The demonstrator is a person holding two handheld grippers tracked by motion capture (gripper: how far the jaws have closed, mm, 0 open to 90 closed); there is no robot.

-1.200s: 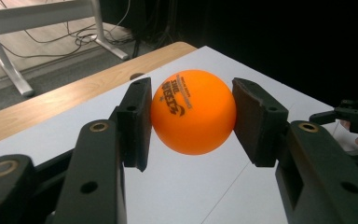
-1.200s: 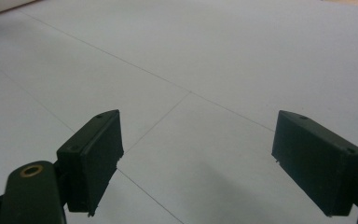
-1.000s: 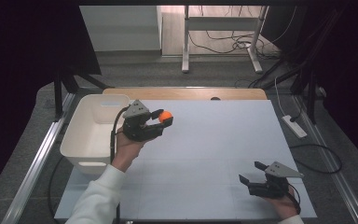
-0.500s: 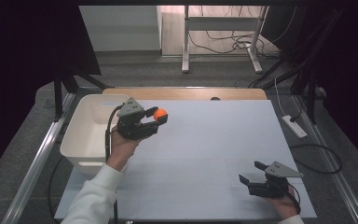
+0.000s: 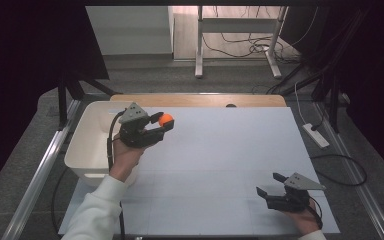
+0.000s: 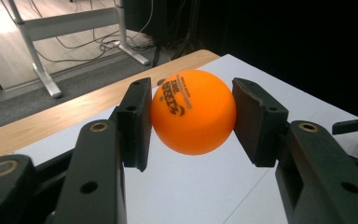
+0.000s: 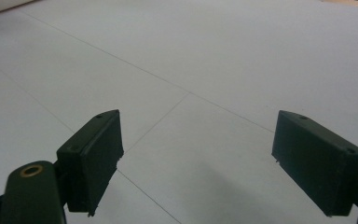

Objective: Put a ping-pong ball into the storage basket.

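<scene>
A small, smooth orange plastic ball (image 6: 193, 112) with dark printed lettering sits pinched between the two black pads of the left gripper (image 6: 189, 119), held in the air just beside the inner rim of the white rectangular plastic bin (image 5: 82, 150) and above the bench (image 5: 220, 165) with its white sheet. It looks like a hollow table-tennis ball, so it is probably very light, stiff but thin-walled, and slick; too hard a squeeze could dent it or make it pop sideways out of the flat pads. The sound place to hold it is straight across its widest part, which is where the pads meet it now, one on each side. Seen from the bin, the right gripper (image 5: 280, 192) rests well apart, near the opposite front corner of the bench, its jaws spread with nothing between them. The left gripper view gives the lettering and the pad contact on both sides of the ball, which the high view makes too small to read. The high view in turn places the ball (image 5: 165, 119) beside the bin. The right gripper view looks across bare white sheet crossed by faint lines.
</scene>
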